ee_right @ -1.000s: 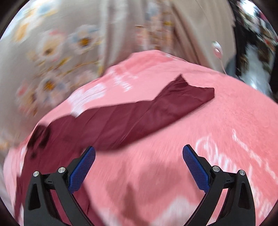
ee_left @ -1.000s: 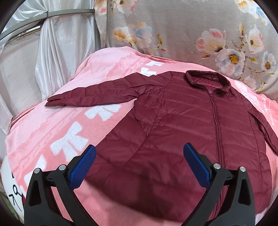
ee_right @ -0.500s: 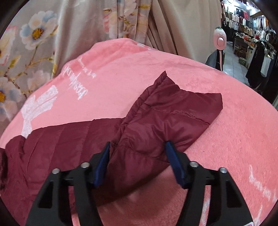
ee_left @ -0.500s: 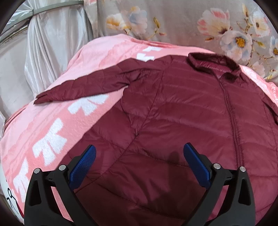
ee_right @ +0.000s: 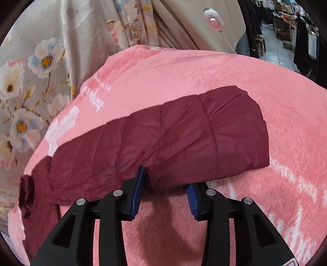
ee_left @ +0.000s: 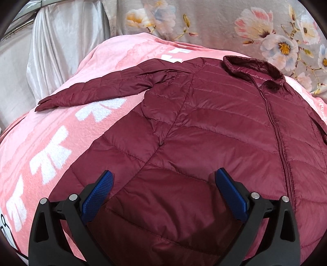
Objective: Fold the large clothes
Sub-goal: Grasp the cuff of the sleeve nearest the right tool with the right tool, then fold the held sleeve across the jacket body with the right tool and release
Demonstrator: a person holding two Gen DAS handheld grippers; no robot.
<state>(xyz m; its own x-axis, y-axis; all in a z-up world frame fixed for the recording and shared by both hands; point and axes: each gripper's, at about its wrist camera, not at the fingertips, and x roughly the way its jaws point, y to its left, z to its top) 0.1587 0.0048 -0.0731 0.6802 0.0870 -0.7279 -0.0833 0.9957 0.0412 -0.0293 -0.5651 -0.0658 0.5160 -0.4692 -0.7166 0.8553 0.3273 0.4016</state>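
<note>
A maroon quilted jacket (ee_left: 214, 131) lies front up on a pink blanket (ee_left: 51, 143), collar at the far end, its left sleeve (ee_left: 98, 92) stretched out to the left. My left gripper (ee_left: 163, 188) is open and empty, just above the jacket's lower body. In the right wrist view my right gripper (ee_right: 165, 184) is shut on the near edge of the jacket's right sleeve (ee_right: 194, 139) and holds it raised a little off the blanket (ee_right: 286, 114). The sleeve's cuff end points right.
Floral curtains (ee_left: 245, 26) hang behind the bed, with a white satin drape (ee_left: 61, 45) at the far left. In the right wrist view a pink switch on a cord (ee_right: 213, 19) hangs on beige fabric, and a shop aisle (ee_right: 282, 36) shows at the far right.
My right gripper reached the sleeve, closed on its edge and lifted it, so the sleeve turned flatter. My left gripper moved closer over the jacket's body and stayed open.
</note>
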